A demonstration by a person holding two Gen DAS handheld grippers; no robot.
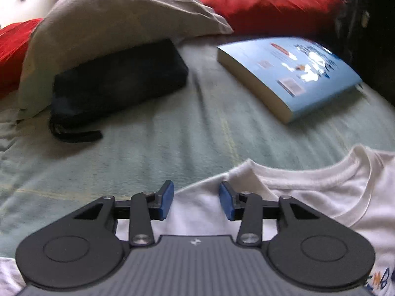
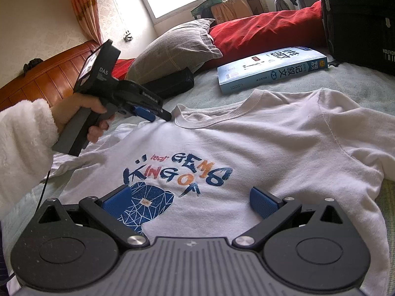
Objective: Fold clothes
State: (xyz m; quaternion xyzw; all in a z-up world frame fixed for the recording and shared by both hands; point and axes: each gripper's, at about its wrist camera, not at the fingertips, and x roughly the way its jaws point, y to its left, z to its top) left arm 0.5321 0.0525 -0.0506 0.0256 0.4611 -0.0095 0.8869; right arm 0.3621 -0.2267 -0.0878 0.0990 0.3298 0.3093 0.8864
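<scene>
A white T-shirt with a blue and orange print lies face up and spread on the pale green bed sheet. Its collar points toward the pillows. My left gripper hangs just over the shirt's shoulder edge beside the collar, jaws apart with nothing pinched between the blue pads. From the right wrist view a hand in a fluffy white sleeve holds that left gripper at the shirt's left shoulder. My right gripper stands wide open above the print, holding nothing.
A light blue book lies on the sheet beyond the collar. A dark pouch sits half under a grey pillow, with a red blanket behind. A black bag stands at the far right, a wooden headboard at the left.
</scene>
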